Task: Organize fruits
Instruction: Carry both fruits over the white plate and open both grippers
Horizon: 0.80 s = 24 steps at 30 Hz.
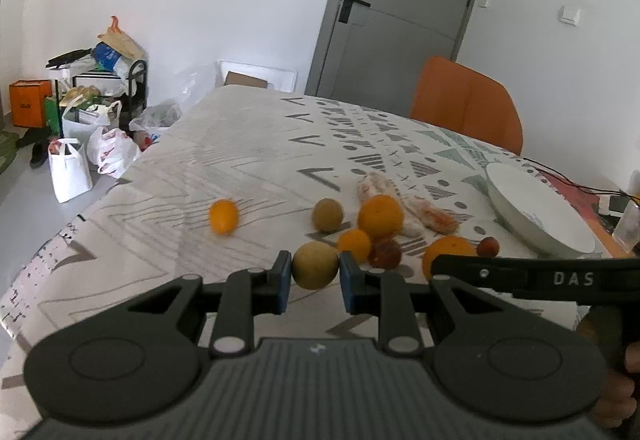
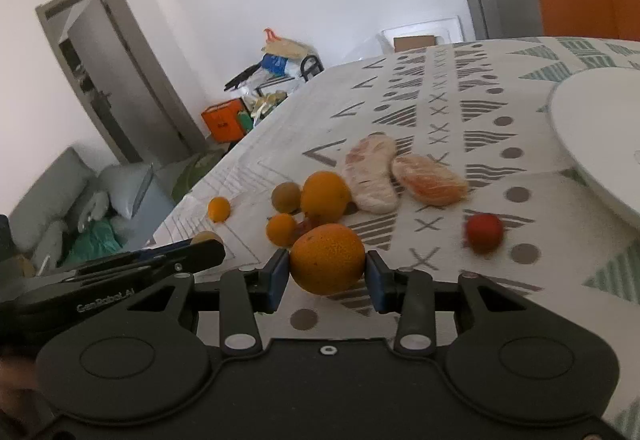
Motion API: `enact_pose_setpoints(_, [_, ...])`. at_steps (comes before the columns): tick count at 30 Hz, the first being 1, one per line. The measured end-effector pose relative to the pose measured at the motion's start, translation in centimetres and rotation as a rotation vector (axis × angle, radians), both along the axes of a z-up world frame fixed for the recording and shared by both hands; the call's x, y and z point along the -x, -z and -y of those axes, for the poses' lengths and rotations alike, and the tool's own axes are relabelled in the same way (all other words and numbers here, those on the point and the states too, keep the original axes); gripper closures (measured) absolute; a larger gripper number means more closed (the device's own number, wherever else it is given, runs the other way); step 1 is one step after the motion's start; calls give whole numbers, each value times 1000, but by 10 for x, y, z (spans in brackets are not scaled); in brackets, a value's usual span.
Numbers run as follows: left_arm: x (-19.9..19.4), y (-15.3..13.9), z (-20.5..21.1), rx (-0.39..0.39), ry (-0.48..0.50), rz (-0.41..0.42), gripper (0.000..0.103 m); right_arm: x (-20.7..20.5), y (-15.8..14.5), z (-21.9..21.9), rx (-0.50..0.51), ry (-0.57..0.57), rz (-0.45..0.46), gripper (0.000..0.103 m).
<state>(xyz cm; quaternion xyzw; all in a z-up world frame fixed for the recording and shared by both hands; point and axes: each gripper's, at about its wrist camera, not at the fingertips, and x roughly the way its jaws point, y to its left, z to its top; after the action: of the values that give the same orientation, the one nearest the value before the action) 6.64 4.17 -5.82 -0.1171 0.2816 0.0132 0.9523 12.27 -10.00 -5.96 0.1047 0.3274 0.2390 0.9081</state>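
Note:
My left gripper [image 1: 314,278] is shut on a yellow-green round fruit [image 1: 315,265], held just above the patterned tablecloth. My right gripper [image 2: 327,278] is shut on a large orange [image 2: 327,258], which also shows in the left wrist view [image 1: 448,250]. On the cloth lie another large orange [image 1: 380,216], a small orange [image 1: 354,245], a brown-green fruit [image 1: 328,215], a dark red fruit [image 1: 385,253], a small red fruit [image 2: 484,232], a lone small orange [image 1: 223,216] to the left, and two peeled pomelo segments [image 2: 430,180].
A white plate [image 1: 532,208] sits on the table's right side, also in the right wrist view [image 2: 596,144]. An orange chair [image 1: 466,102] stands behind the table. Bags and a cart [image 1: 100,100] crowd the floor at the left. A black cable [image 1: 568,180] lies far right.

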Motion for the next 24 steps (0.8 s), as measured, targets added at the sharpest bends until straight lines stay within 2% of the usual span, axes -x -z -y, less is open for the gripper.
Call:
enact_pose_setpoints(14, [-26, -17, 54, -48, 133, 42, 79, 14, -23, 75, -33, 183, 102, 64])
enact_pose_setpoints(24, [-48, -27, 95, -82, 215, 62, 79, 16, -22, 122, -53, 288, 121, 64])
